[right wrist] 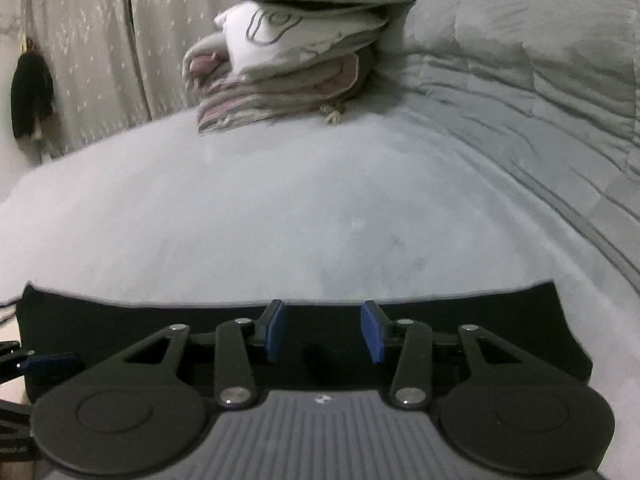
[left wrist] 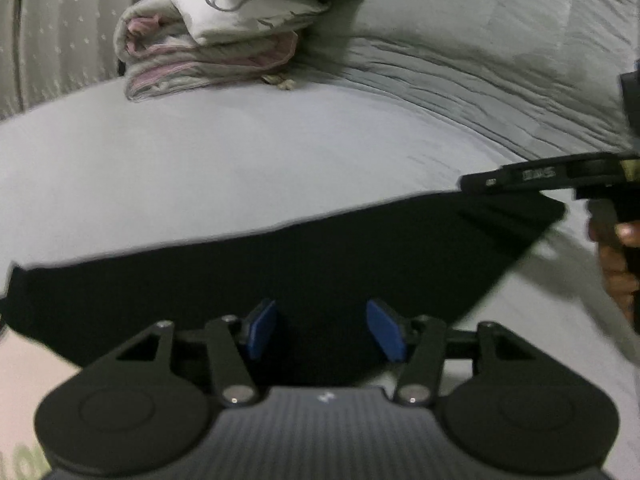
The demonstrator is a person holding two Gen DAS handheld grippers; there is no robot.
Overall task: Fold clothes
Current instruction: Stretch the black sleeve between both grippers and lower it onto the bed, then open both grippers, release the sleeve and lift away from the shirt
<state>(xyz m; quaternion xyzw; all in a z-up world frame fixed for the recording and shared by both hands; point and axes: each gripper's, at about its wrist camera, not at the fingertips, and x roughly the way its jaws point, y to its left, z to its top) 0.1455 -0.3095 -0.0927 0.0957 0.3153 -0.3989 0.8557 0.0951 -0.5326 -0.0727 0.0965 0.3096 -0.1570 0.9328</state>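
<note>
Tongs: left (left wrist: 322,330), right (right wrist: 323,330) spread, level over black garment (left wrist: 280,268).

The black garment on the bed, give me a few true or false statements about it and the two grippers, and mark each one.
1. The black garment lies on the grey bed cover. True.
2. The left gripper is clamped shut on the garment. False: its blue pads stand apart, open.
3. The right gripper is open. True.
4. The folded bedding pile sits on top of the black garment. False: it lies farther back on the bed, apart from it.
5. A hand holds the right gripper's handle. True.
</note>
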